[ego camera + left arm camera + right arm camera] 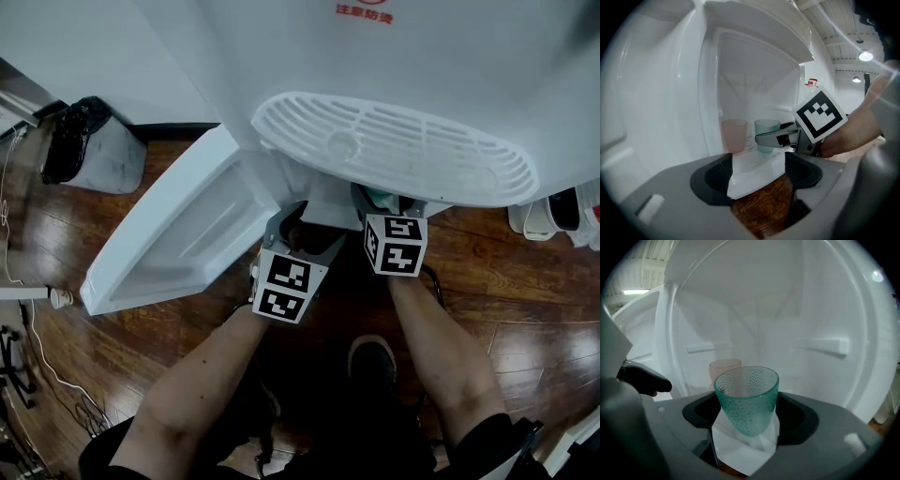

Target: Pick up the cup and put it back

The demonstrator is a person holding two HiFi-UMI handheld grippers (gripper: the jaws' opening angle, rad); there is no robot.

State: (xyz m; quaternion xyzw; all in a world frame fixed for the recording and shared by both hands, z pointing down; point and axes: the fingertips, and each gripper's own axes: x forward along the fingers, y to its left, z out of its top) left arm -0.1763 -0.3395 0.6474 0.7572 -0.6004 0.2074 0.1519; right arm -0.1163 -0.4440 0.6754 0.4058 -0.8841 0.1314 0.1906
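Note:
A green dimpled glass cup (746, 401) stands on the white shelf (740, 451) inside a white cabinet. My right gripper (747, 414) has it between its jaws, and both pads lie against the cup's sides. A pink cup (724, 366) stands just behind it, near the back wall. In the left gripper view the green cup (766, 127) and pink cup (734, 136) stand side by side, with my right gripper (776, 138) reaching in from the right. My left gripper (757, 173) is open and holds nothing, hanging over the shelf's front edge. In the head view both grippers (298, 234) (384, 211) point into the cabinet.
The cabinet's white door (178, 234) stands swung open to the left. A white slotted grille (394, 150) overhangs the opening. A higher shelf (754, 28) sits above the cups. A bin with a black bag (89, 141) and shoes (553, 211) stand on the wooden floor.

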